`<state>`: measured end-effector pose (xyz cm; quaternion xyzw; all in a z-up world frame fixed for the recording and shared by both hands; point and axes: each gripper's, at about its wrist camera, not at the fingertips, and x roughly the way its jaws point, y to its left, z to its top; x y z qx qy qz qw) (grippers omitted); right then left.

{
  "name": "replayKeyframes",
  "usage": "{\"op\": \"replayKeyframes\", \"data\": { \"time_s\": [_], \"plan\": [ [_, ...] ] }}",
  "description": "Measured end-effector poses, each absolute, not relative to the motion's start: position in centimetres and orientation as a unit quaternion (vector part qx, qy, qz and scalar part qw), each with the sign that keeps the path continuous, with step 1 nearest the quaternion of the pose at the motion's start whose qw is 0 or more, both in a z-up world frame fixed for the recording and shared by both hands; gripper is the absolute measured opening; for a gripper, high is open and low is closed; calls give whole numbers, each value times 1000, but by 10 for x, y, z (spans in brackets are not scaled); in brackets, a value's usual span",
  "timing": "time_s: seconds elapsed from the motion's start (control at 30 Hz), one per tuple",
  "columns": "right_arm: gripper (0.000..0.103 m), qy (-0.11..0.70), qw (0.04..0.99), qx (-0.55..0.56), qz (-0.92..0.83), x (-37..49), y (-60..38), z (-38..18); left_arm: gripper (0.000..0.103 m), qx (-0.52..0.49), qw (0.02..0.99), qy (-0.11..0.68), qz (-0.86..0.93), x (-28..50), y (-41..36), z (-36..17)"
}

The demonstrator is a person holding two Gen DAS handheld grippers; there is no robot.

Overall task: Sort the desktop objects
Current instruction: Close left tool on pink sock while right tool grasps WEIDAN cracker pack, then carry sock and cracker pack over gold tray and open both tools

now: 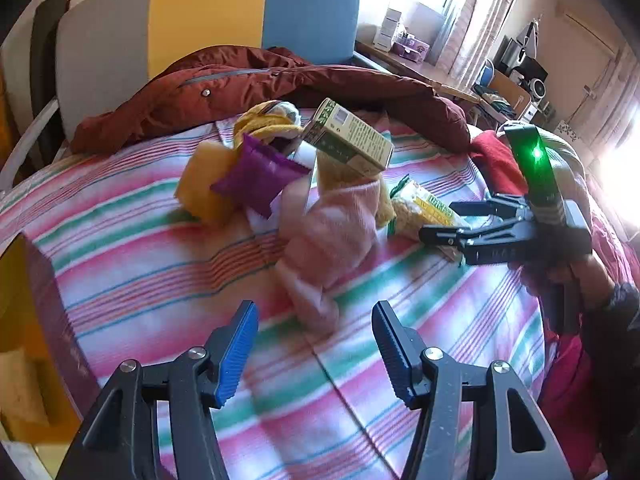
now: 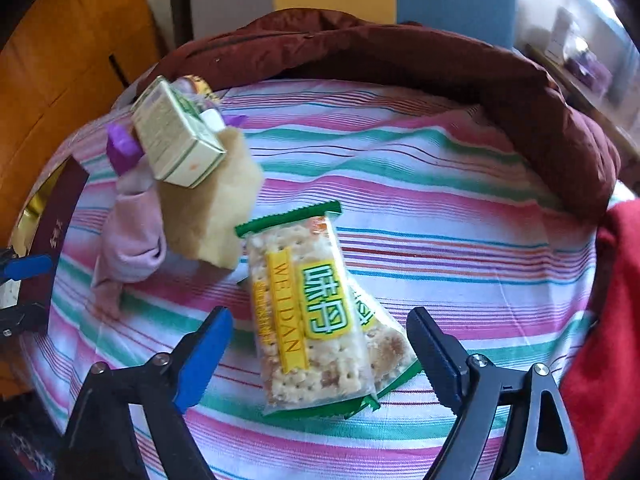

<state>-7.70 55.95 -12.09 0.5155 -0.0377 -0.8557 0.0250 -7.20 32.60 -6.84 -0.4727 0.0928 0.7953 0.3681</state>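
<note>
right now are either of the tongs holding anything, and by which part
Nothing is held. The left tongs are open over the striped cloth. The right tongs are open on either side of the cracker packet, not closed on it.

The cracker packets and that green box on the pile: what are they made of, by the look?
Cracker packets: thin clear plastic film, glossy, with crimped green ends; the crackers show through. Green box: probably printed cardboard, matte, with sharp folded edges and flat panels.

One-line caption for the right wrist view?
Open right gripper straddles two stacked cracker packets on the striped cloth.
</note>
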Motion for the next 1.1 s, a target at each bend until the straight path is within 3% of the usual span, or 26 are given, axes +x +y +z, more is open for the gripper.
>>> {"op": "replayKeyframes", "data": {
  "time_s": [0.17, 0.3, 0.73, 0.87, 1.0, 1.1],
  "plan": [
    [83, -23, 14, 505, -863, -77, 555, -120, 61, -475, 365, 92, 795, -85, 340, -75],
    [82, -27, 15, 491, -870, -74, 559, -113, 75, -496, 368, 27, 786, -100, 344, -82],
    [69, -7, 15, 495, -869, -83, 551, -119, 75, -505, 357, 22, 786, -117, 380, -102],
    [52, -8, 21, 491, -871, -82, 551, -116, 67, -511, 357, 31, 781, -118, 388, -112],
    [48, -2, 23, 489, -872, -82, 547, -112, 47, -500, 360, 47, 786, -108, 385, -117],
    [48, -3, 28, 490, -871, -82, 544, -113, 44, -498, 357, 48, 789, -100, 376, -114]
  ]
}}
